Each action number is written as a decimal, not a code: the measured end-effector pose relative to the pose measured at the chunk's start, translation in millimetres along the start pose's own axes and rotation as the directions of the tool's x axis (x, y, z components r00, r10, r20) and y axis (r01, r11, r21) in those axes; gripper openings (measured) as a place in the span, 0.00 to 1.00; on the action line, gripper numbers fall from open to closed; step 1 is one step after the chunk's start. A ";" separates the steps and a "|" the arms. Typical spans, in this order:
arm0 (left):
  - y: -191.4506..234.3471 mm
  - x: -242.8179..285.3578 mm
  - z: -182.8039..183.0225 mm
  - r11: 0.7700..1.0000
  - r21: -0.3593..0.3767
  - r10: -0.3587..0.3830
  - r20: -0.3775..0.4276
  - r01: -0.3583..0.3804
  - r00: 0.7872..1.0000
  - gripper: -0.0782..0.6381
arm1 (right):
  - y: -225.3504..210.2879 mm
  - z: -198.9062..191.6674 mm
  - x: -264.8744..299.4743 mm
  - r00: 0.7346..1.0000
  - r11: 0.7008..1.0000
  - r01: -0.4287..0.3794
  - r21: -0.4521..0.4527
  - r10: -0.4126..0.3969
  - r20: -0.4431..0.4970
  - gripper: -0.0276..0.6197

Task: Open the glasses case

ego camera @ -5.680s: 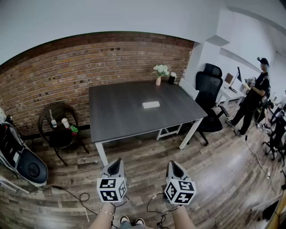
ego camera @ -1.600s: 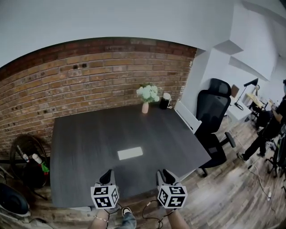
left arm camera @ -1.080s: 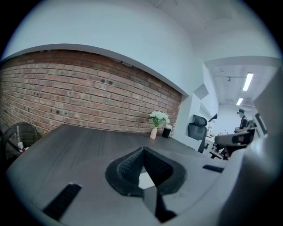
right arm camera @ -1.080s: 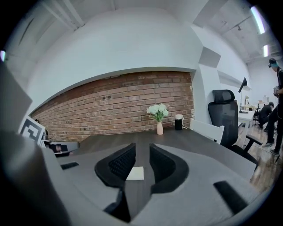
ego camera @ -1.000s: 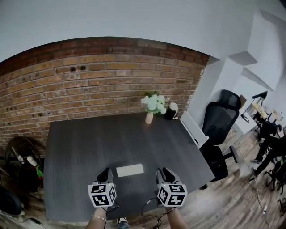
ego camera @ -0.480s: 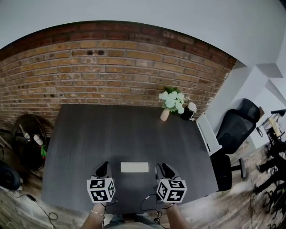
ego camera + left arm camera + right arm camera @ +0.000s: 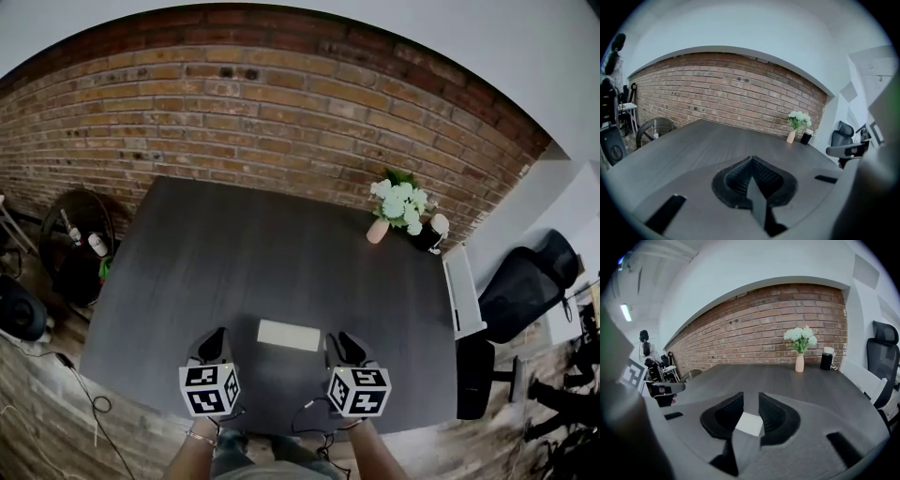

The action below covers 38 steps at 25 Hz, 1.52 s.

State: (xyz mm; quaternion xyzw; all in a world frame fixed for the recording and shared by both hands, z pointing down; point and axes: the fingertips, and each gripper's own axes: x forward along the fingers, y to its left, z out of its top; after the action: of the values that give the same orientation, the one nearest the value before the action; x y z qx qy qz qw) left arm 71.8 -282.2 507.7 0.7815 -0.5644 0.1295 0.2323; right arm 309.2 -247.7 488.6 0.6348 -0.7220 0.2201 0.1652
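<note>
The white glasses case lies shut and flat on the dark table, near its front edge. My left gripper hovers just left of the case and my right gripper just right of it; neither touches it. In the left gripper view the two pads of the left gripper meet at the tip with nothing between them, and the case is out of sight. The right gripper stands open, and the case shows through the gap, lying on the table beyond the pads.
A pink vase of white flowers and a black cup stand at the table's far right corner. A white chair and a black office chair are to the right, a wicker stand to the left, and a brick wall behind.
The view has closed in on the table and tipped down. Both grippers have come forward and lower, so the case now lies level with their tips, between them. Jaws look unchanged.
</note>
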 end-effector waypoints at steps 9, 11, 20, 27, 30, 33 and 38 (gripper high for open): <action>-1.4 11.4 -56.1 0.997 -0.039 0.060 -0.098 -0.064 0.993 0.10 | -2.3 -45.8 34.3 0.989 0.996 -0.087 -0.037 0.082 -0.124 0.21; -1.7 15.2 -68.4 0.997 -0.040 0.062 -0.119 -0.067 0.991 0.10 | -1.4 -56.1 40.7 0.985 0.994 -0.098 -0.042 0.091 -0.145 0.21; -7.3 30.3 -118.3 0.998 -0.047 0.038 -0.209 -0.049 0.977 0.10 | -2.6 -105.1 50.4 0.969 0.992 -0.108 -0.062 0.091 -0.231 0.21; -26.5 48.9 -127.8 0.999 0.035 -0.001 -0.251 0.010 0.968 0.10 | -14.6 -120.6 49.5 0.962 0.991 -0.101 -0.084 0.076 -0.261 0.21; -34.4 60.1 -128.4 0.997 0.068 -0.014 -0.273 0.034 0.962 0.10 | -17.4 -123.6 52.3 0.958 0.987 -0.116 -0.111 0.082 -0.274 0.21; -41.0 69.8 -130.1 0.996 0.068 -0.028 -0.289 0.050 0.957 0.10 | -18.6 -127.2 54.8 0.952 0.980 -0.139 -0.143 0.092 -0.291 0.22; -48.5 83.5 -130.3 0.996 0.068 -0.038 -0.296 0.060 0.955 0.10 | -19.0 -128.5 61.6 0.946 0.962 -0.183 -0.203 0.116 -0.303 0.22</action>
State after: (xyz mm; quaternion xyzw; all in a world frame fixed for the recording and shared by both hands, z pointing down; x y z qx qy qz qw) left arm 152.8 -272.1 647.8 0.7755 -0.4988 0.2598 0.2869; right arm 314.1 -233.7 631.6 0.5159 -0.7570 0.2375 0.3231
